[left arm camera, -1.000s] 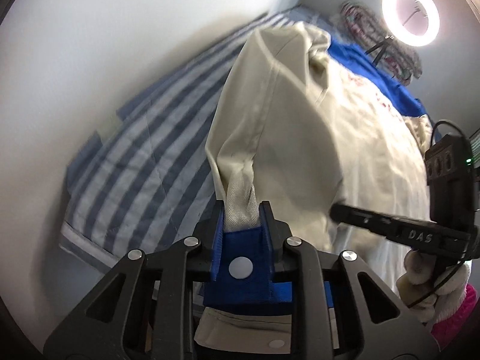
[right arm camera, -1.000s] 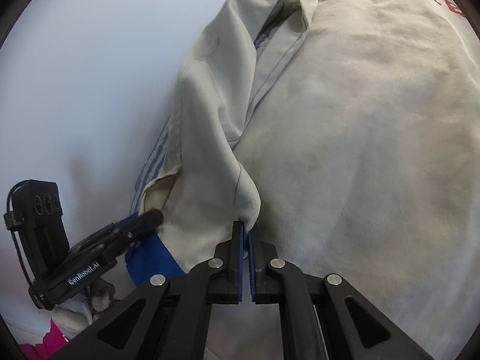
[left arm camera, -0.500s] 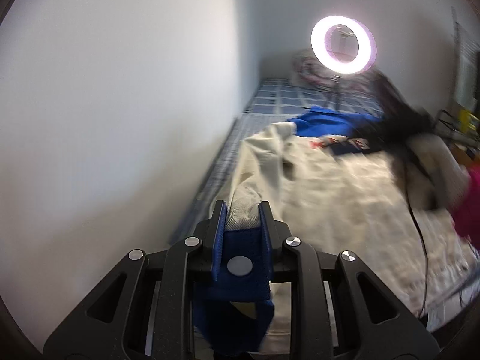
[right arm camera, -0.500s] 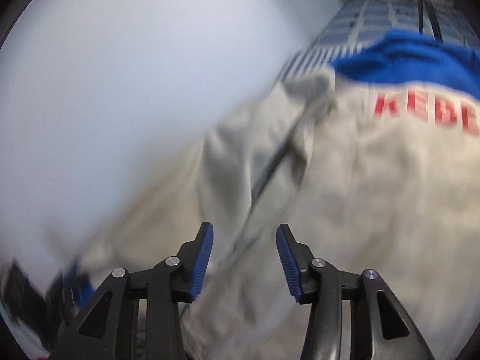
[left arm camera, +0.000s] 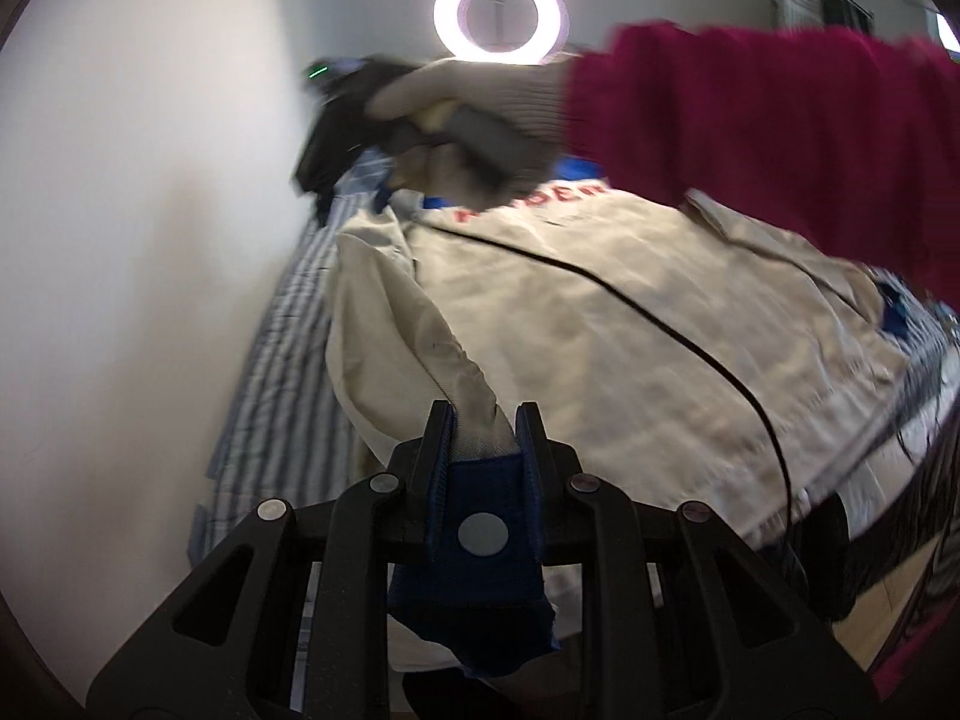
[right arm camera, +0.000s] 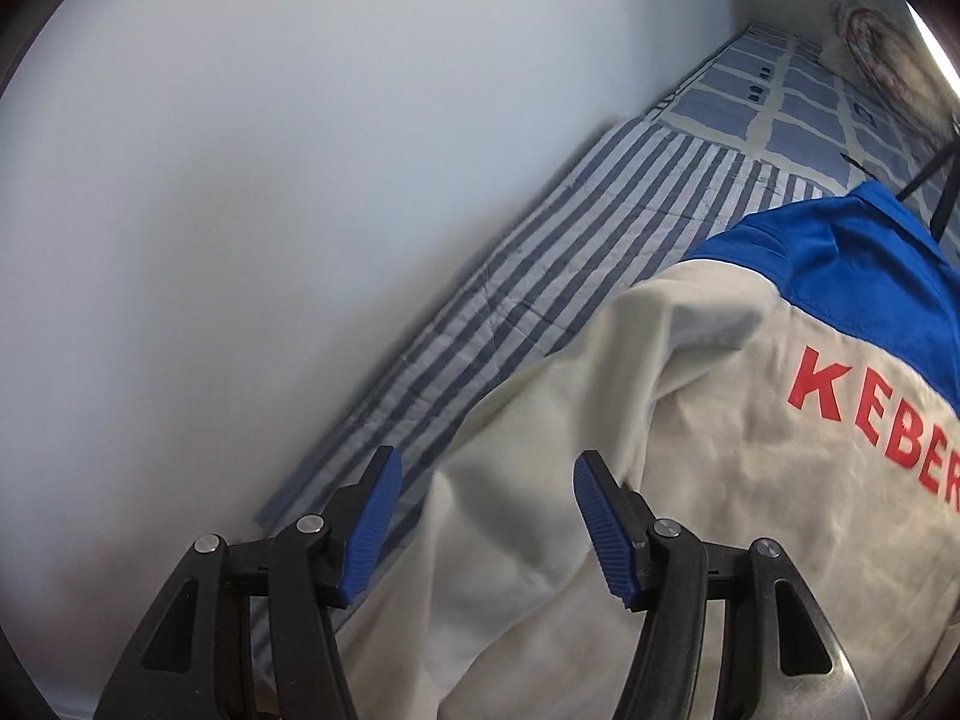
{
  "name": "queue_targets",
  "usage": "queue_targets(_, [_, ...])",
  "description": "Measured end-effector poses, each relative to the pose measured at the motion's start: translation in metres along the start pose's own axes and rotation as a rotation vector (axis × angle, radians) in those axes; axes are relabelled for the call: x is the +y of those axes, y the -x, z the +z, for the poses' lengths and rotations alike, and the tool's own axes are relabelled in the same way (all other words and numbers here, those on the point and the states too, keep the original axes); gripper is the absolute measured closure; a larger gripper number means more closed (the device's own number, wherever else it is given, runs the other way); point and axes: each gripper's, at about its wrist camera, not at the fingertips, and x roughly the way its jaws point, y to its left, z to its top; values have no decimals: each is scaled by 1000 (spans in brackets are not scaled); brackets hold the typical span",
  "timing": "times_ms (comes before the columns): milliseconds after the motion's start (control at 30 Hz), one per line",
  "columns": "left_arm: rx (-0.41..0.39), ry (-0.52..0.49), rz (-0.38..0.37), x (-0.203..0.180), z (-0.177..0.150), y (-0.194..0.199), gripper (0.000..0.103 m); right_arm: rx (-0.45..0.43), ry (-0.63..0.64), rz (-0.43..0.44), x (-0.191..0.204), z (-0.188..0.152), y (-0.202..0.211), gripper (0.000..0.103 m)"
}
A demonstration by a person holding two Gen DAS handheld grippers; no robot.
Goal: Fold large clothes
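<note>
Jacket [left arm camera: 630,324]: cream with blue yoke and red lettering, lying spread on the bed [right arm camera: 540,276], which carries a striped sheet and stands against a white wall [right arm camera: 240,180].

Left gripper [left arm camera: 483,426]: jaws nearly closed, clamped on a cream sleeve cuff [left arm camera: 474,396] with a blue tab and snap; the sleeve is lifted off the jacket body.

Right gripper [right arm camera: 483,516]: jaws parted and opening, nothing pressed between them; jacket edge lies below, apart from the pads.

Right hand [left arm camera: 480,114], gloved, in a magenta sleeve [left arm camera: 780,132], crosses above the jacket, blurred. Ring light [left arm camera: 501,15] lit beyond.
</note>
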Motion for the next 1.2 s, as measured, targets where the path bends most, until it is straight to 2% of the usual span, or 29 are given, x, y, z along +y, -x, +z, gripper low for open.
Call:
queue_targets(33, [0,-9,-5,-4,-3,4,83,23,18,-47,4,-1,-8,51])
queue_targets(67, [2,-23,-8,-8,-5,4,83,44,34,-84,4,-3,-14,77])
queue_targets(100, [5,-32,-11,-10,-4,3,83,50,30,-92,2,-5,-14,90])
queue_targets(133, [8,-37,-19,-11,-6,5,83,43,13,-83,-4,-9,-12,91])
queue_targets(200, [13,-40,-43,-13,-7,7,83,8,-40,-39,-25,-19,0,100])
queue_targets(267, [19,-54,-57,-16,-11,9,83,-22,-98,-29,-53,-33,12,100])
queue_targets(400, [48,-86,-103,-31,-20,5,83,18,-180,-91,-104,-69,20,99])
queue_targets(467, [58,-107,-117,-38,-24,4,83,-5,-195,-52,-114,-79,31,93])
queue_targets(533, [67,-136,-121,-47,-27,2,83,-37,-217,19,-114,-79,43,68])
queue_targets(567, [69,-143,-125,-50,-28,1,83,-54,-211,44,-108,-76,48,51])
queue_targets(600, [72,-145,-129,-52,-28,1,83,-63,-186,52,-98,-71,50,43])
queue_targets(667, [77,-146,-132,-55,-29,-1,83,-57,-118,20,-72,-57,45,43])
queue_targets(767, [83,-152,-130,-56,-28,-2,83,25,-74,-35,-47,-43,19,44])
queue_targets(867, [89,-154,-131,-57,-29,-3,83,105,-56,-93,-31,-35,-13,57])
queue_targets(1033, [105,-146,-138,-53,-31,-7,83,168,-28,-185,-25,-26,-50,58])
queue_targets(1100, [105,-145,-136,-52,-31,-6,83,201,0,-237,-23,-26,-61,61])
queue_targets(1200, [109,-137,-139,-49,-31,-7,83,212,1,-264,-33,-33,-67,68])
